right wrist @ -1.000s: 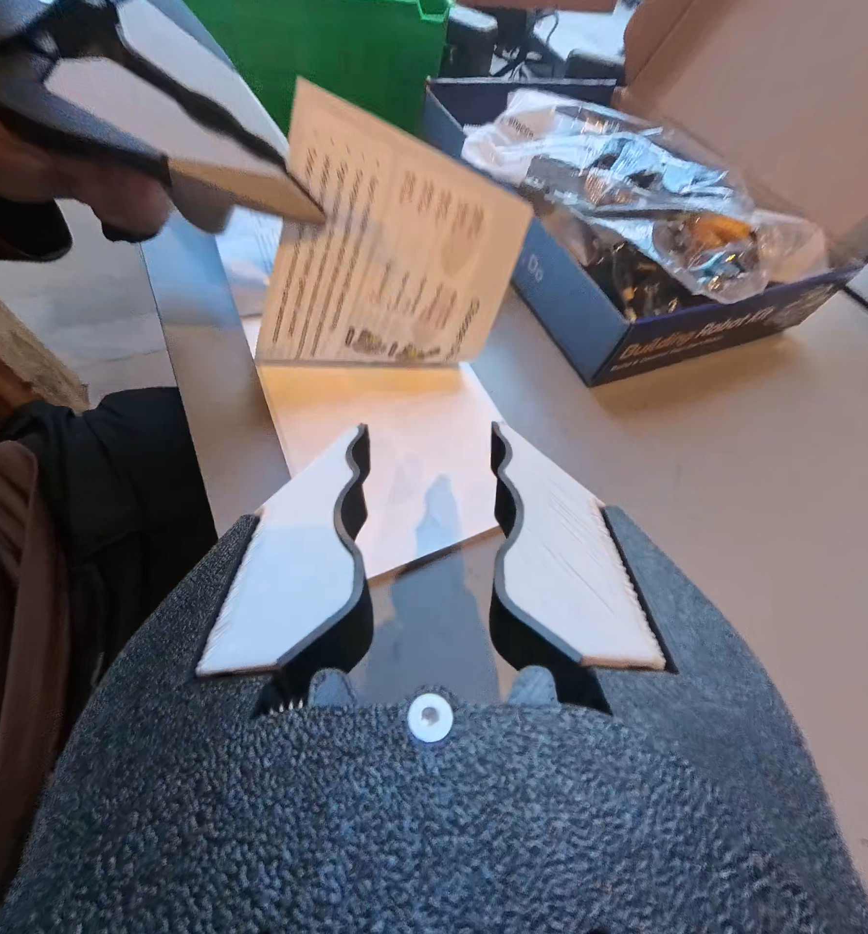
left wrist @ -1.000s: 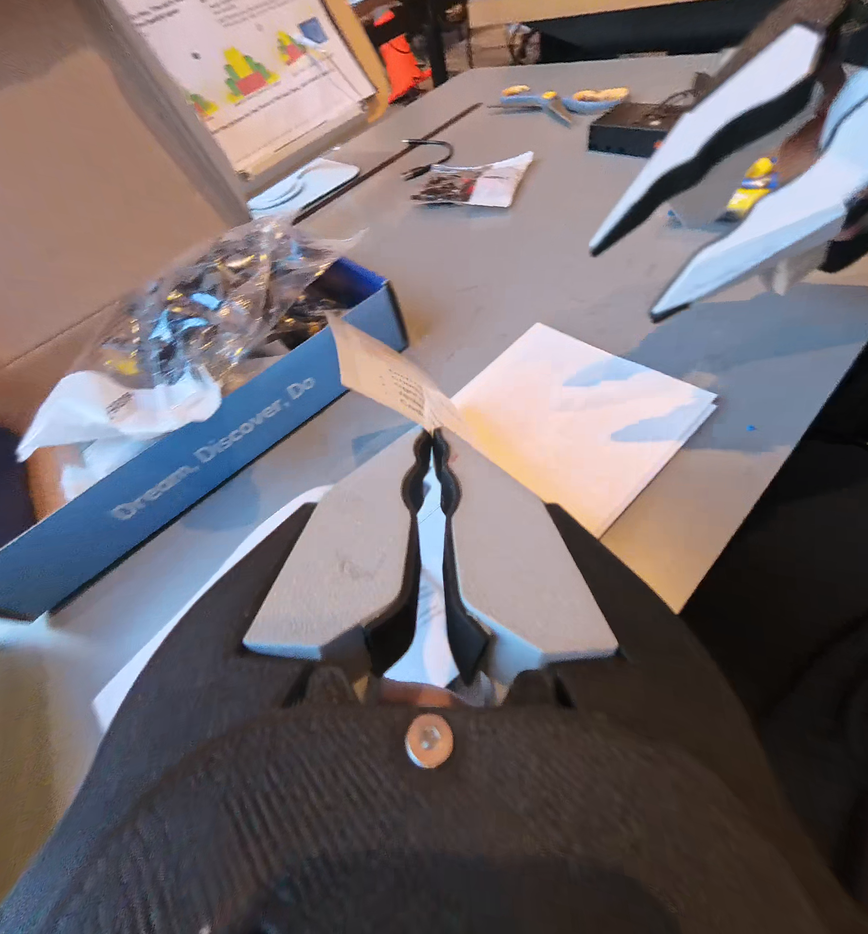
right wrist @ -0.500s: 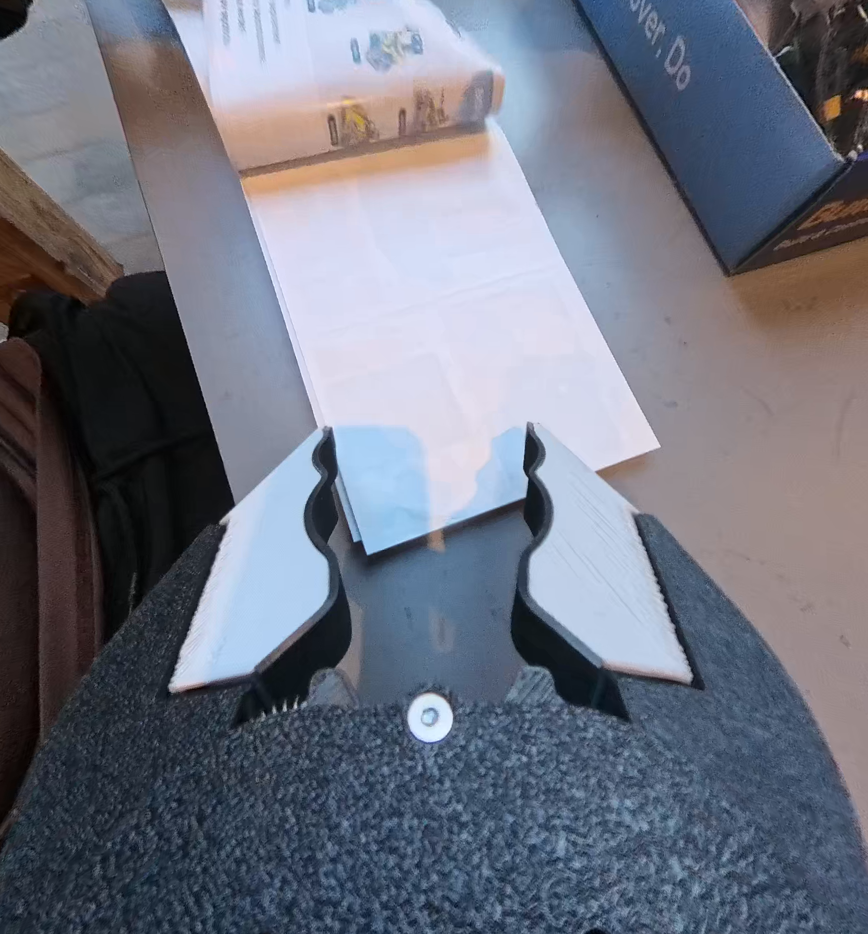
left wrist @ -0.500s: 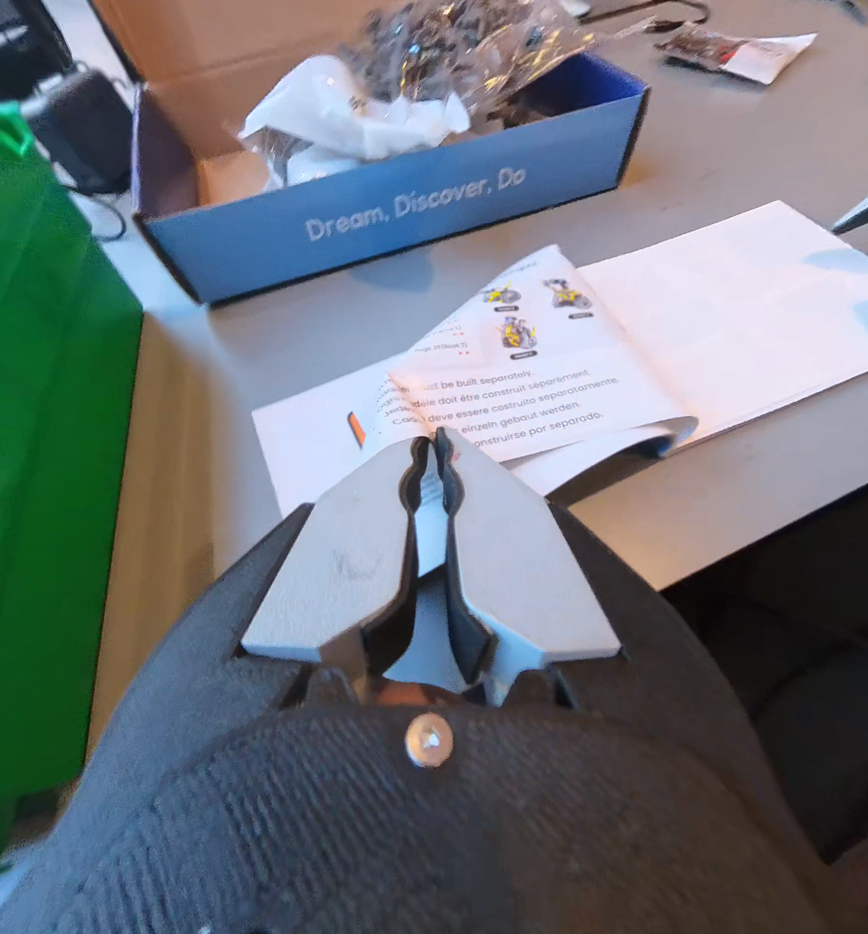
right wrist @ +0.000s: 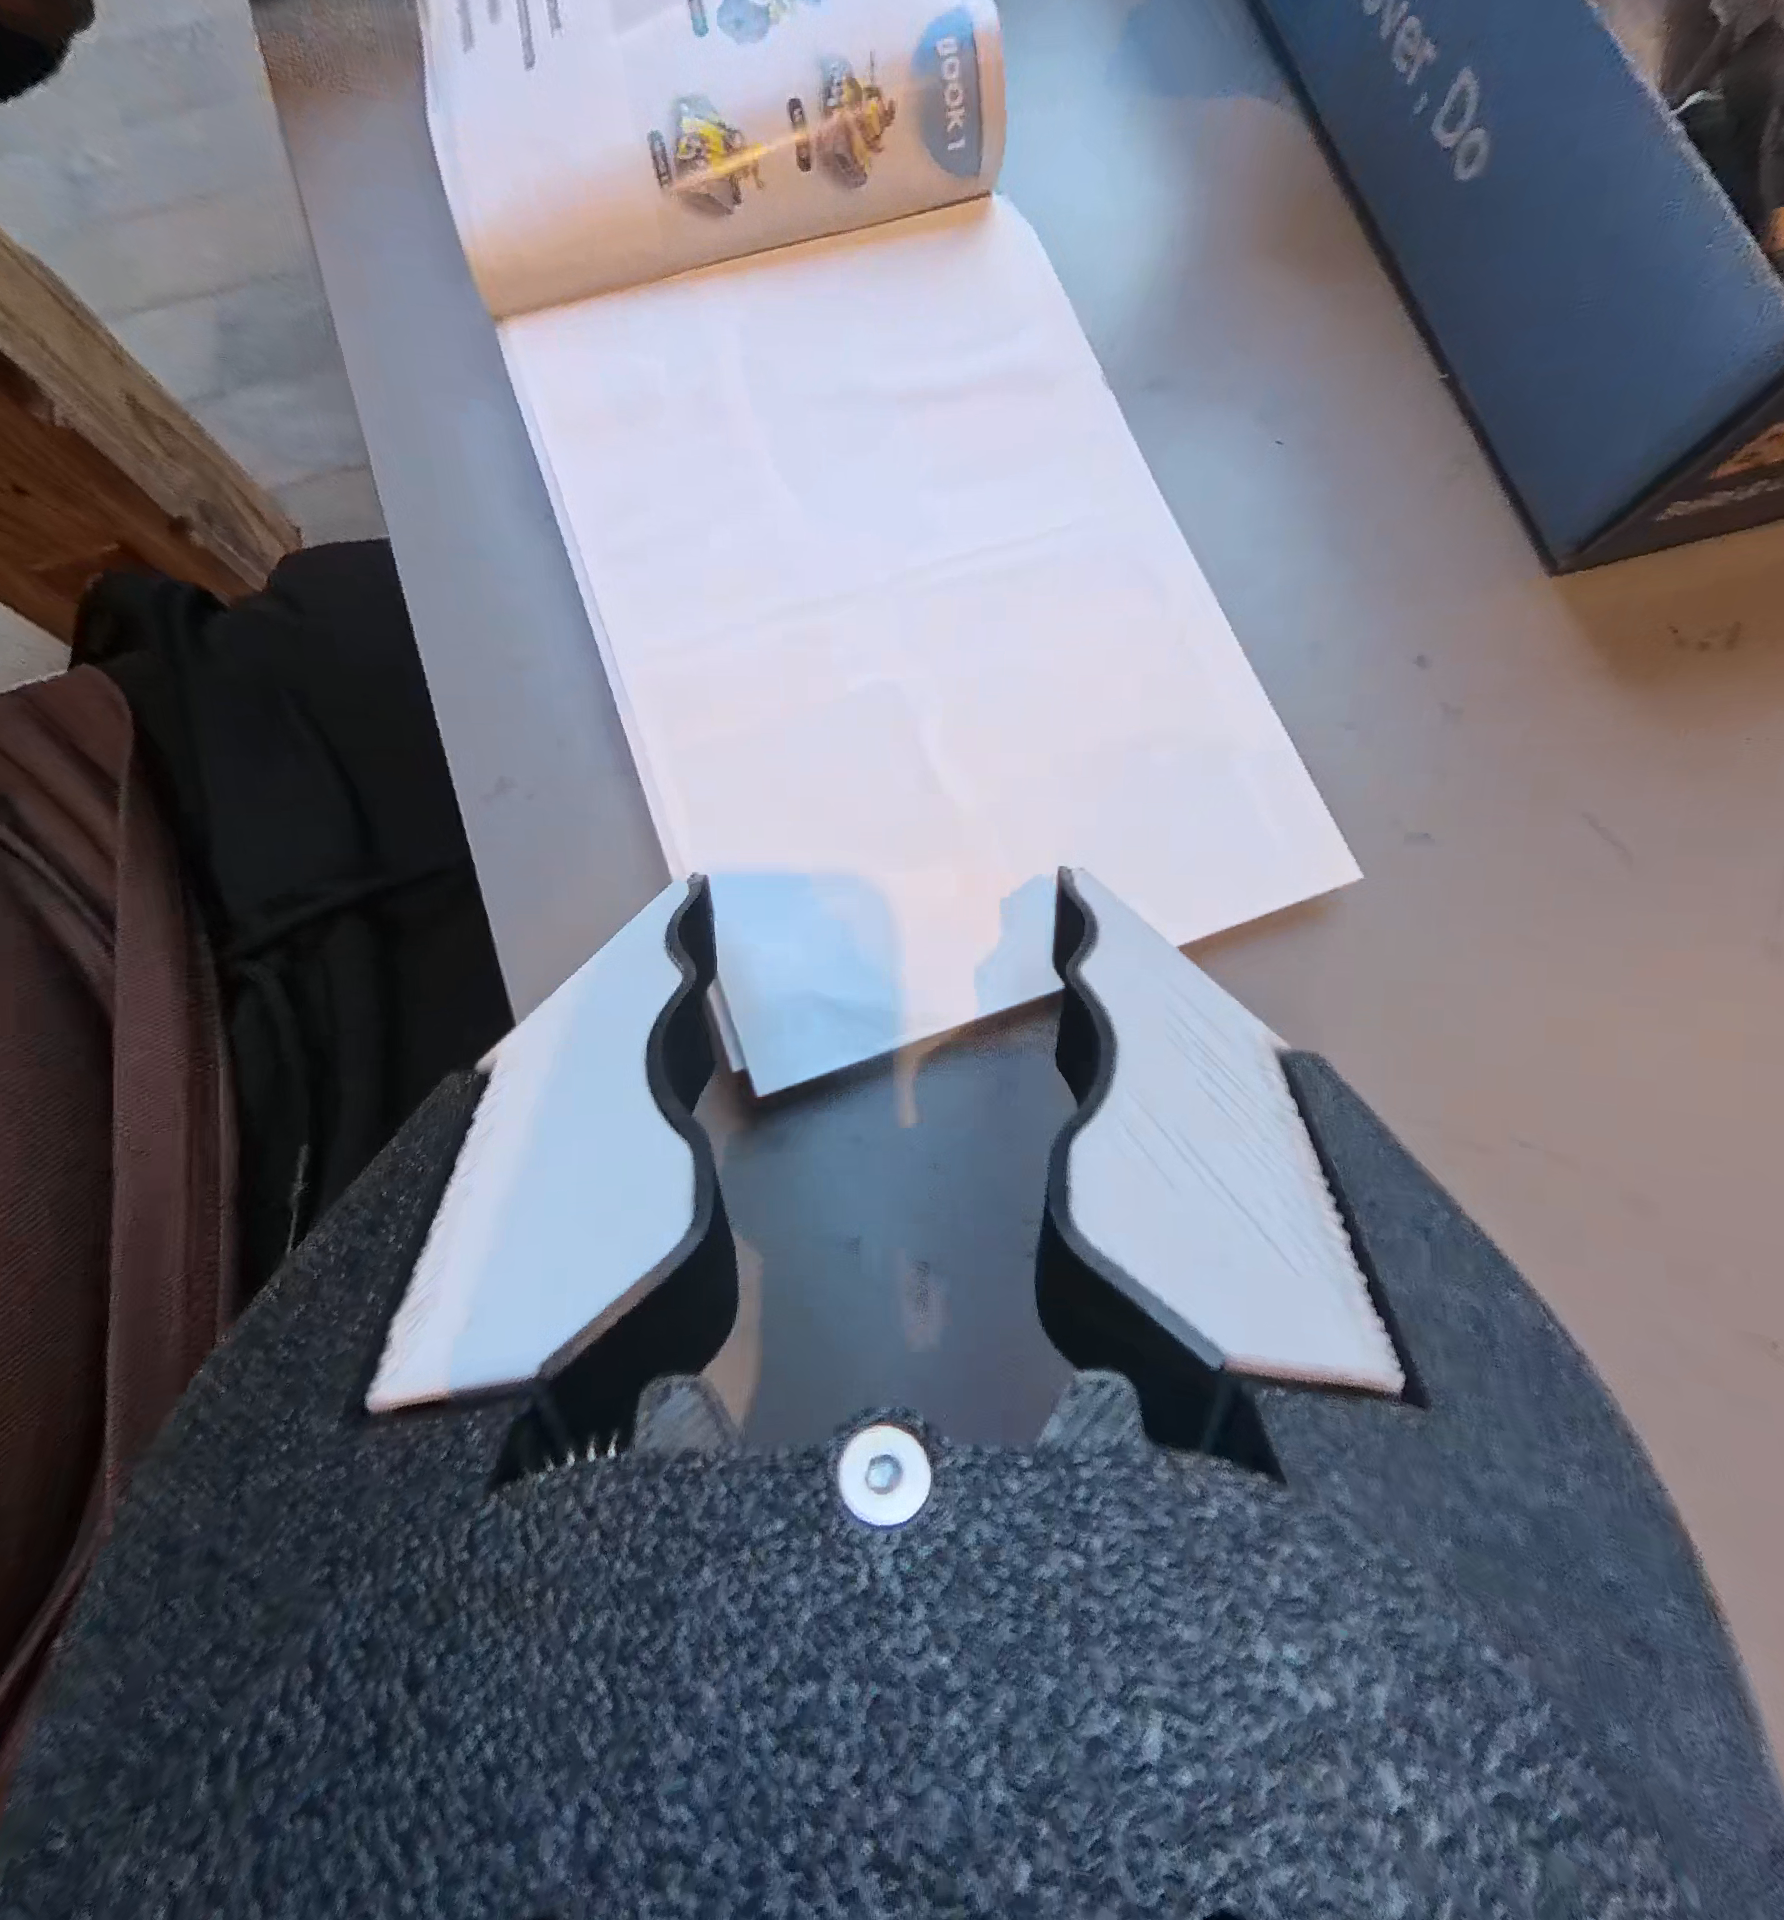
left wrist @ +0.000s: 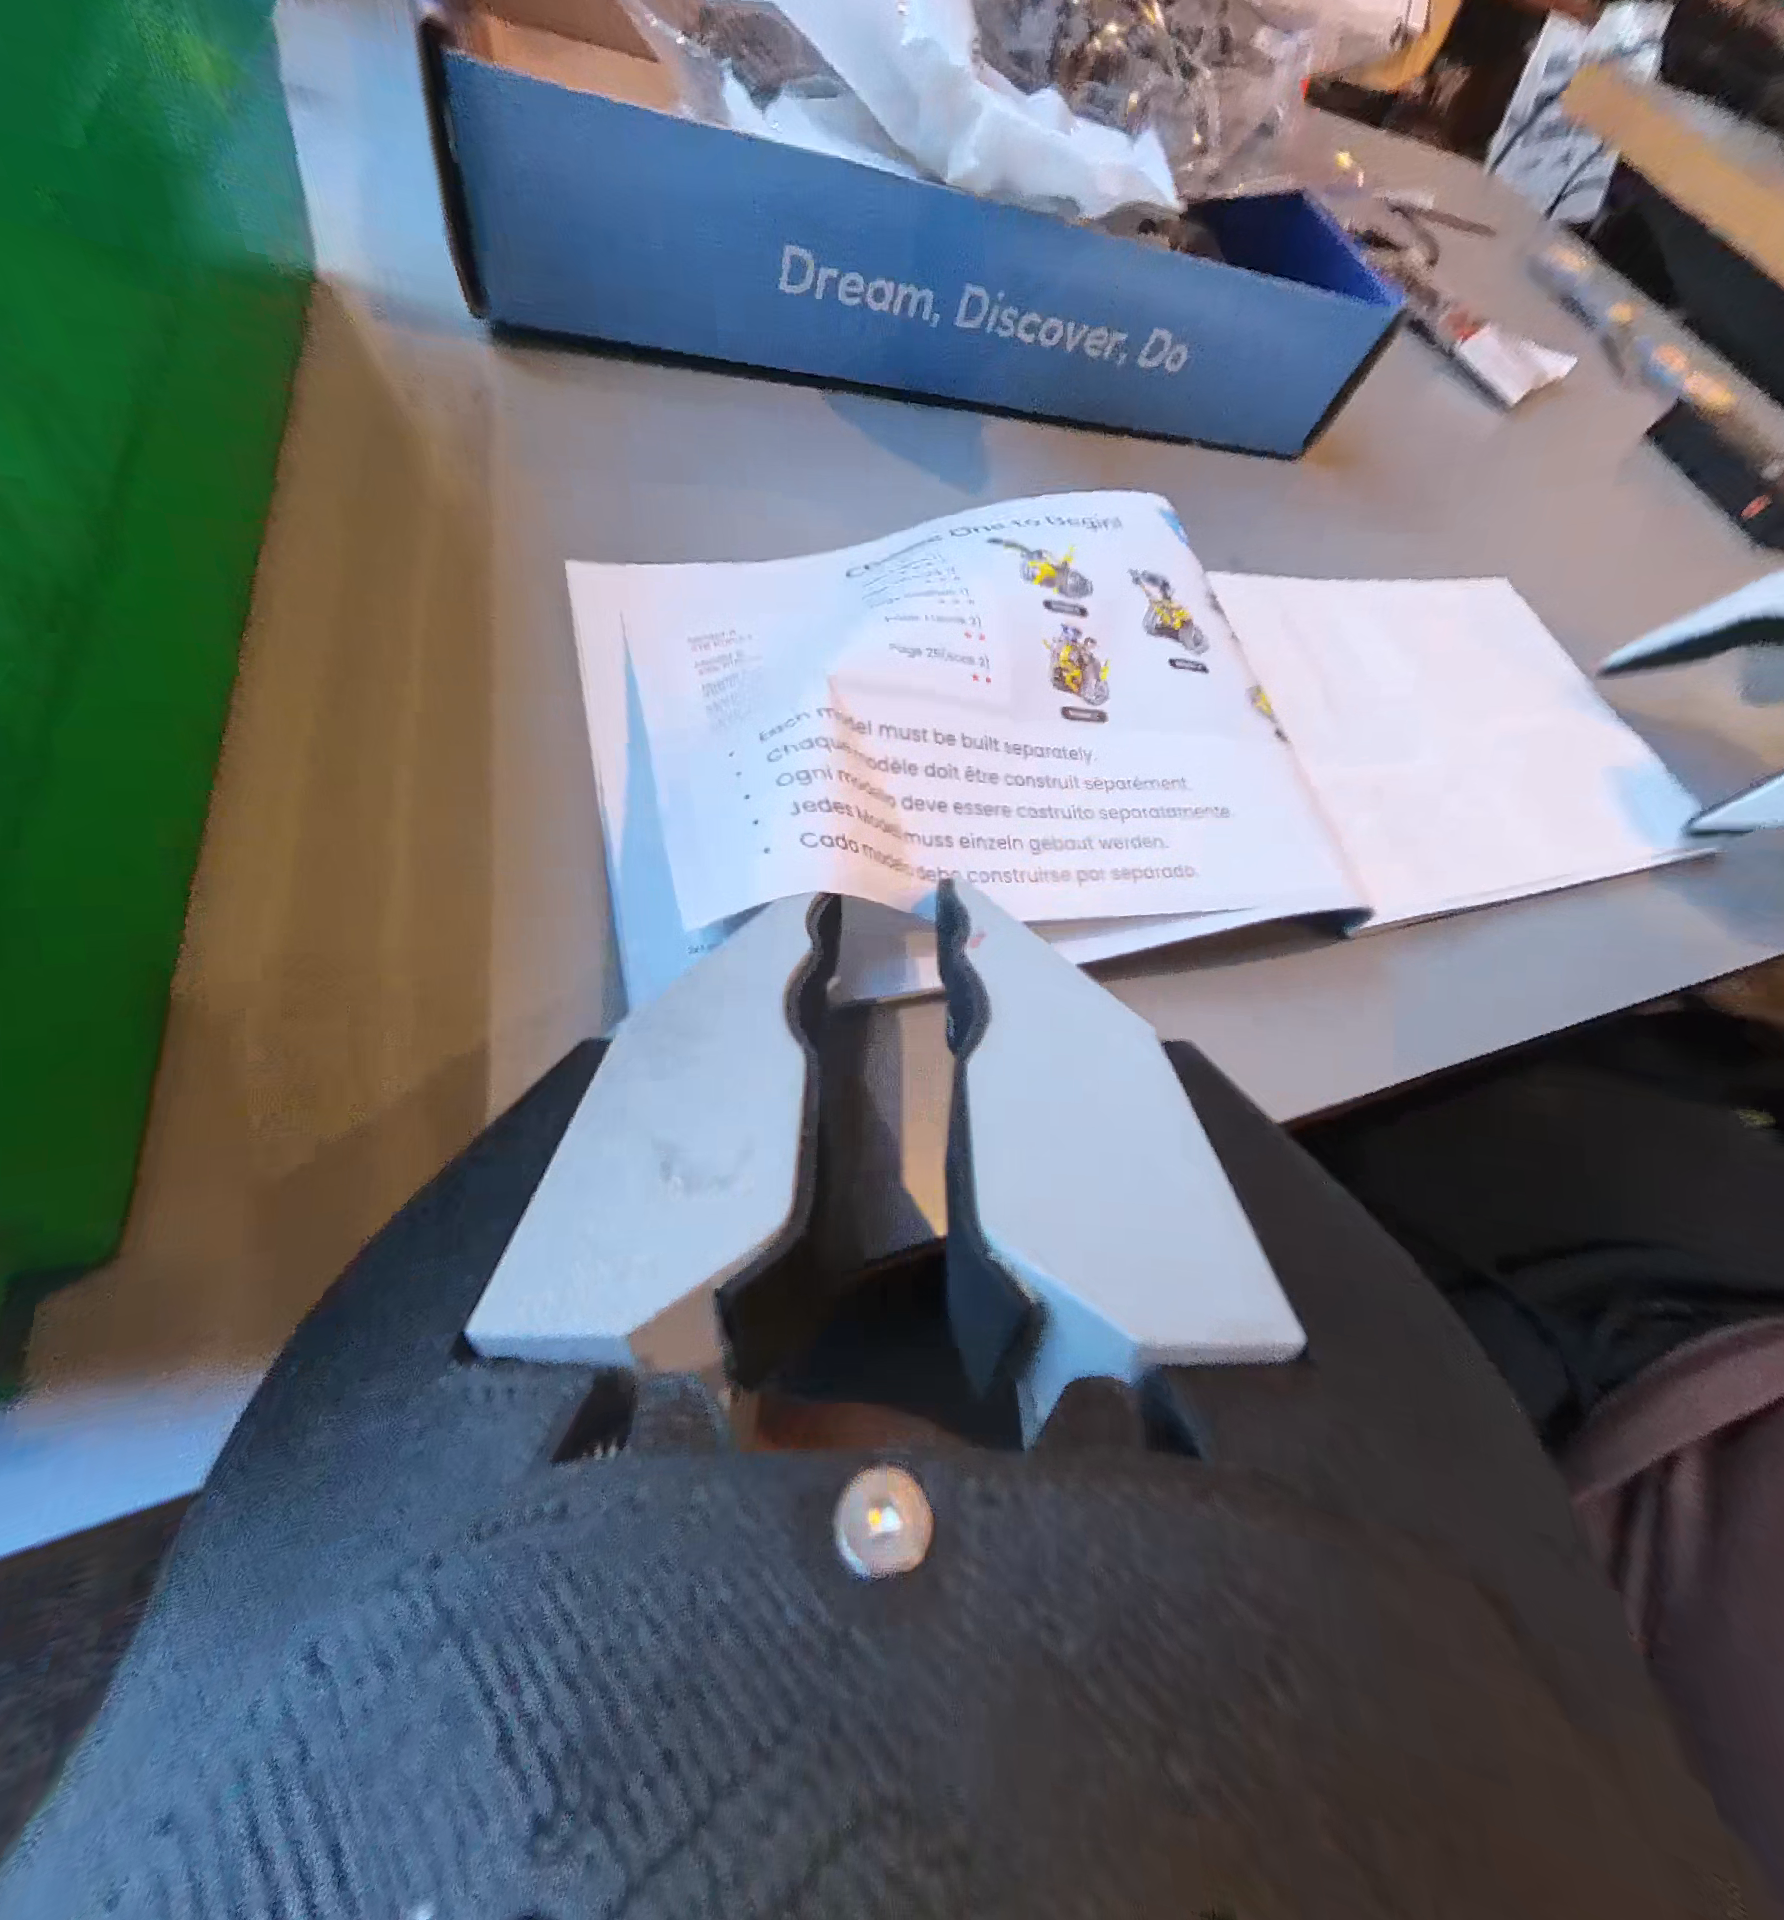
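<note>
An open instruction booklet (left wrist: 981, 727) lies flat on the grey table (left wrist: 431, 727). Its left page shows small yellow models and lines of print, and its right page is blank white. My left gripper (left wrist: 886, 902) is slightly open and empty, with its tips just at the near edge of the printed page. My right gripper (right wrist: 883, 883) is open and empty, and hovers over the near corner of the blank page (right wrist: 919, 571). It also shows in the left wrist view (left wrist: 1646, 748) at the booklet's right edge. The printed page (right wrist: 722, 135) curls at the far end.
A blue cardboard box (left wrist: 867, 270) with plastic bags of parts (left wrist: 971, 104) stands behind the booklet; it also shows in the right wrist view (right wrist: 1553, 260). A green bin (left wrist: 88, 520) is at the left. A person's dark clothing (right wrist: 296, 779) is at the table's front edge. Small items lie at the far right (left wrist: 1511, 358).
My left gripper swung the held page over to the left, laid it flat, then opened and let it go. My right gripper came down over the blank page's near corner.
</note>
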`<state>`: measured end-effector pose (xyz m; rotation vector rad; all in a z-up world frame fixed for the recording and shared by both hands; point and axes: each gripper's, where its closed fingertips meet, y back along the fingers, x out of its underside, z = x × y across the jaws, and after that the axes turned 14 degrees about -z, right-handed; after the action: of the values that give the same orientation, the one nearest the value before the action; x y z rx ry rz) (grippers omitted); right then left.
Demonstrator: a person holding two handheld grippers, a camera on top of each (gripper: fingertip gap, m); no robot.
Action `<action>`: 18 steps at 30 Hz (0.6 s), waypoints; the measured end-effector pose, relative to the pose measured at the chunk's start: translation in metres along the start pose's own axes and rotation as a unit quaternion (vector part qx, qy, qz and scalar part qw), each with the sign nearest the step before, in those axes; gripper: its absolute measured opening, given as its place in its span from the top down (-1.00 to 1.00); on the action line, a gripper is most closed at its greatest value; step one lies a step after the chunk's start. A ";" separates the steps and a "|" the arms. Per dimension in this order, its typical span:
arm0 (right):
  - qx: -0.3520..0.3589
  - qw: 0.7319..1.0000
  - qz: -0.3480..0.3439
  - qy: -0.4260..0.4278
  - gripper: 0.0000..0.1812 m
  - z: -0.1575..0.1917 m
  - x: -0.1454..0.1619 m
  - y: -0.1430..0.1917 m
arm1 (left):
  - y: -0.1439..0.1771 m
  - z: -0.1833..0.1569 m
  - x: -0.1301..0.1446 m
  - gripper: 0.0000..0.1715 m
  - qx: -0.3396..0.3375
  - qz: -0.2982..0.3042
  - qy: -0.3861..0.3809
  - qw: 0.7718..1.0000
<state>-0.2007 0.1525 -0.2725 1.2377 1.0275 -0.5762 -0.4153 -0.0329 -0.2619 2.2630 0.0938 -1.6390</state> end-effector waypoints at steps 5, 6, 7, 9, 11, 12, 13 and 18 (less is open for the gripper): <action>-0.006 1.000 0.009 0.021 0.28 0.007 0.000 -0.004 | 0.007 0.011 -0.008 0.52 -0.018 -0.008 0.036 0.999; -0.006 1.000 0.013 0.024 0.28 0.007 0.001 -0.004 | 0.009 0.007 -0.012 0.49 -0.010 -0.015 0.056 0.998; -0.009 0.999 0.020 0.024 0.29 0.008 0.004 -0.005 | 0.011 0.006 -0.016 0.50 -0.011 -0.022 0.065 0.998; -0.018 0.999 0.027 0.018 0.28 0.010 0.009 -0.006 | 0.015 -0.008 -0.031 0.52 -0.018 -0.041 0.012 0.999; -0.022 0.999 0.026 0.018 0.27 0.011 0.009 -0.007 | 0.016 -0.041 -0.046 0.53 0.000 -0.052 -0.082 0.995; -0.023 0.999 0.028 0.019 0.27 0.012 0.009 -0.007 | 0.016 -0.063 -0.051 0.51 0.023 -0.052 -0.122 0.991; -0.022 0.999 0.029 0.020 0.28 0.012 0.009 -0.007 | 0.014 -0.086 -0.054 0.50 0.051 -0.051 -0.153 0.986; -0.023 0.999 0.008 0.033 0.31 0.018 -0.003 -0.012 | -0.025 -0.157 -0.030 0.54 0.145 0.004 -0.268 0.953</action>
<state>-0.2061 0.1317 -0.2761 1.2308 1.0797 -0.4998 -0.2884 0.0439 -0.1971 1.9076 -0.3068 -2.3235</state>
